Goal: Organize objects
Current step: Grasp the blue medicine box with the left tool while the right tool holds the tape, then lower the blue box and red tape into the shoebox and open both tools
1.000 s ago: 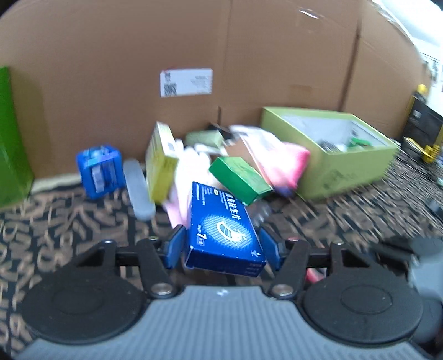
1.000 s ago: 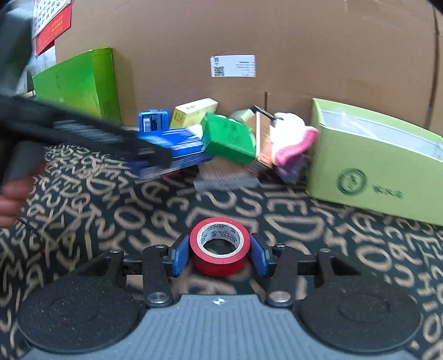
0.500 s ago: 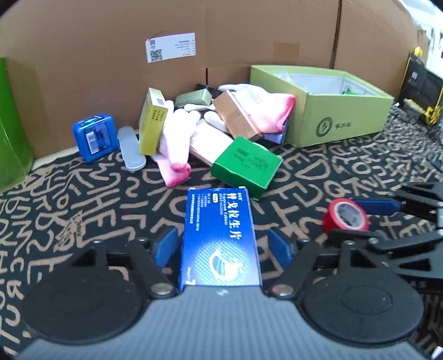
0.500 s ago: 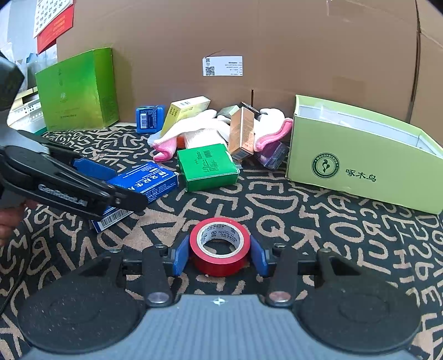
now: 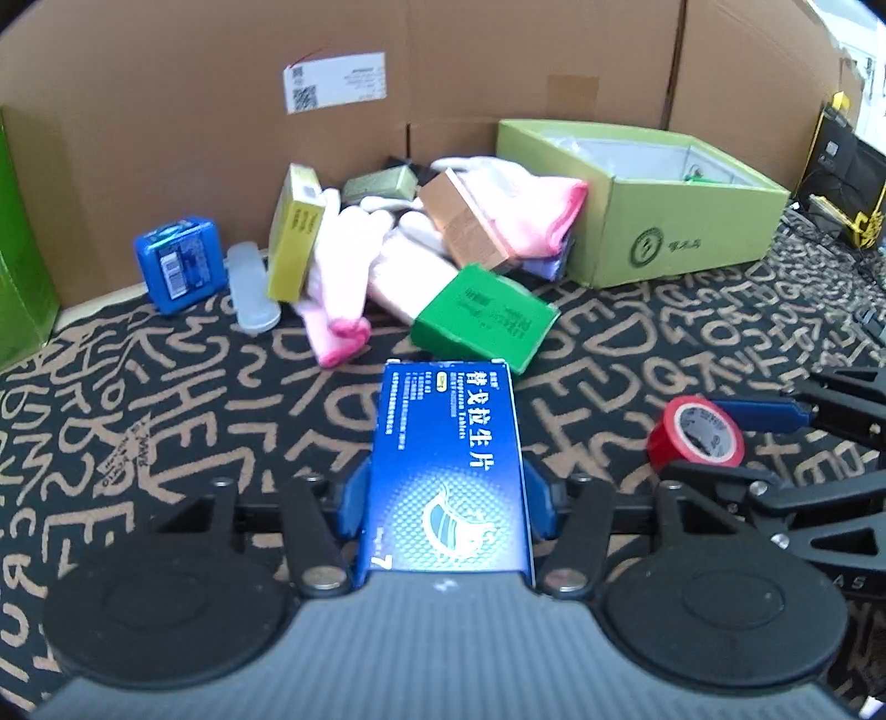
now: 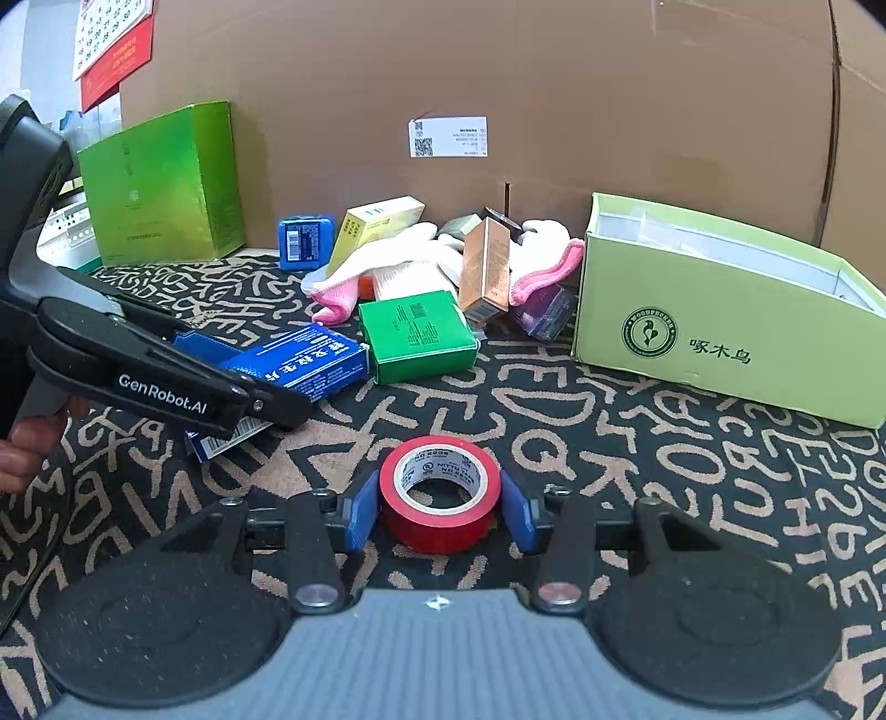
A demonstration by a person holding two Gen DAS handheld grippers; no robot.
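Pads (image 5: 354, 498) against blue box (image 5: 448, 465); red tape (image 6: 440, 493) likewise gripped.

A black cloth (image 6: 664, 471) printed with tan letter shapes covers the whole surface, and a brown cardboard wall (image 6: 554, 111) stands along its far edge, bearing a white shipping label (image 6: 447, 137) with a square code. Above the cloth's far left corner hangs a red-and-white calendar (image 6: 113, 41). Black-and-yellow equipment (image 5: 847, 183) sits off the far right corner, too blurred to identify.
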